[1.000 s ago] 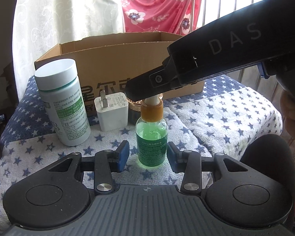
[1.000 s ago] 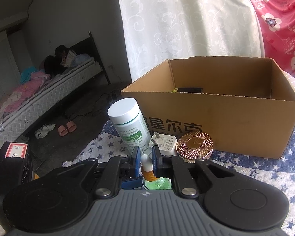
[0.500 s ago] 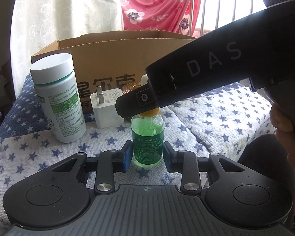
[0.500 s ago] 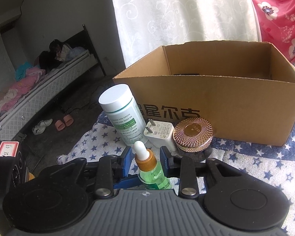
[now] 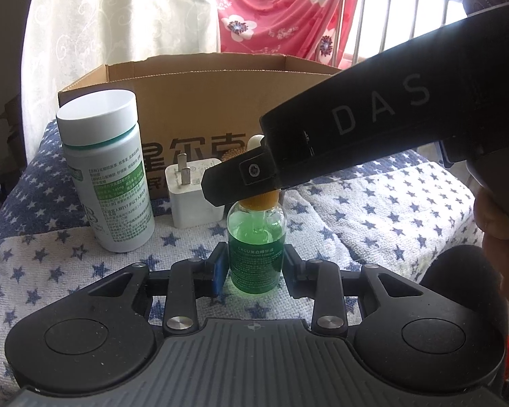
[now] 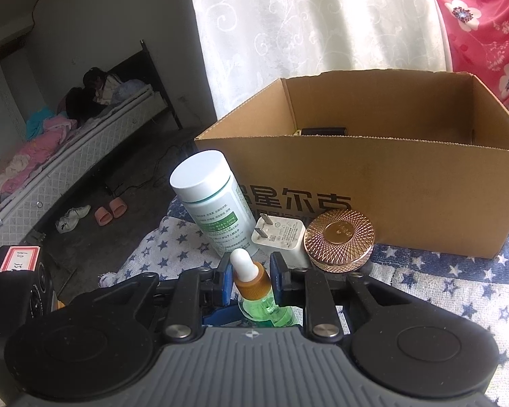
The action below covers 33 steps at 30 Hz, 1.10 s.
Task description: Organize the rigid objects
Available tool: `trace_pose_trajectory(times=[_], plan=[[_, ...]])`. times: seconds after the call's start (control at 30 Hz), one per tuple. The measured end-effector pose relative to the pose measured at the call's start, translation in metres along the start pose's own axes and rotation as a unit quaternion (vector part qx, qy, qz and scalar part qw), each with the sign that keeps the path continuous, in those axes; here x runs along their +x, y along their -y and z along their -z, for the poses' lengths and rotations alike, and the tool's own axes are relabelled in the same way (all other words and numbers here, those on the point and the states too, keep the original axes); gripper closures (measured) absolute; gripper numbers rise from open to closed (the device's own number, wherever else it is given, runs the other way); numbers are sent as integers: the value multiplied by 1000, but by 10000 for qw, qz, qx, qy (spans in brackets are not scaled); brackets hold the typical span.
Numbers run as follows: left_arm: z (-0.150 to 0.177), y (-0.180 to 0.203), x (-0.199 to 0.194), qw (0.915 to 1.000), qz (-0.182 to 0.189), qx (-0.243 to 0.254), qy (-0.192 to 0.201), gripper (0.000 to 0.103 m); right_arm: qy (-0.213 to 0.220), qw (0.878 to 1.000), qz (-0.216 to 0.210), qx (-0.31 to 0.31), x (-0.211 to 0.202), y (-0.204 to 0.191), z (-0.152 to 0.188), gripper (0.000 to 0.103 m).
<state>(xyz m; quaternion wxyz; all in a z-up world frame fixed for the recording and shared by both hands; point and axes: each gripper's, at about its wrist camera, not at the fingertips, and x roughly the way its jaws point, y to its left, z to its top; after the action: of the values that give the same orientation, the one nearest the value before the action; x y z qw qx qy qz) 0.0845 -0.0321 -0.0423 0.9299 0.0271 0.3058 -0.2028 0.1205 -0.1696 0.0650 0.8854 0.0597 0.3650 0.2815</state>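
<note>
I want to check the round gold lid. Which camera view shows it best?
The right wrist view: the gold lid lies fully visible before the cardboard box. In the left wrist view the right gripper hides nearly all.

The left gripper (image 5: 255, 268) points forward and downward over the near edge of the star-patterned bed cover, its jaws closed against both sides of the body of the green dropper bottle (image 5: 256, 237), which stands upright between them. The right gripper (image 6: 250, 278) reaches in from the right, angled downward above the left one; its jaws have just been closing around the bottle's amber collar, with narrow gaps seeming to remain at the pads, though this is hard to judge. At the right edge, part of a hand (image 5: 498, 224) grips the right gripper's handle.
</note>
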Motion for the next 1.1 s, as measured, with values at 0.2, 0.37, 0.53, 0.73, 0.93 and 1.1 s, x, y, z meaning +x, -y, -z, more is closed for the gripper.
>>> trace_pose_trajectory(times=[0.2, 0.37, 0.53, 0.73, 0.93, 1.1], plan=[[0, 0, 11, 10000, 50, -60, -60, 71, -45, 10000, 52, -26, 2, -3, -2, 79], [1, 1, 12, 9999, 29, -106, -54, 71, -58, 10000, 52, -21, 2, -3, -2, 79], [0, 2, 13, 9999, 7, -129, -51, 71, -57, 10000, 48, -18, 2, -2, -2, 79], [0, 3, 13, 9999, -10, -128, -52, 71, -69, 10000, 40, -11, 2, -3, -2, 79], [0, 4, 13, 9999, -25, -128, -57, 71, -69, 10000, 43, -11, 2, -3, -2, 79], [0, 5, 13, 9999, -43, -129, -59, 71, -68, 10000, 42, -7, 1, -3, -1, 79]])
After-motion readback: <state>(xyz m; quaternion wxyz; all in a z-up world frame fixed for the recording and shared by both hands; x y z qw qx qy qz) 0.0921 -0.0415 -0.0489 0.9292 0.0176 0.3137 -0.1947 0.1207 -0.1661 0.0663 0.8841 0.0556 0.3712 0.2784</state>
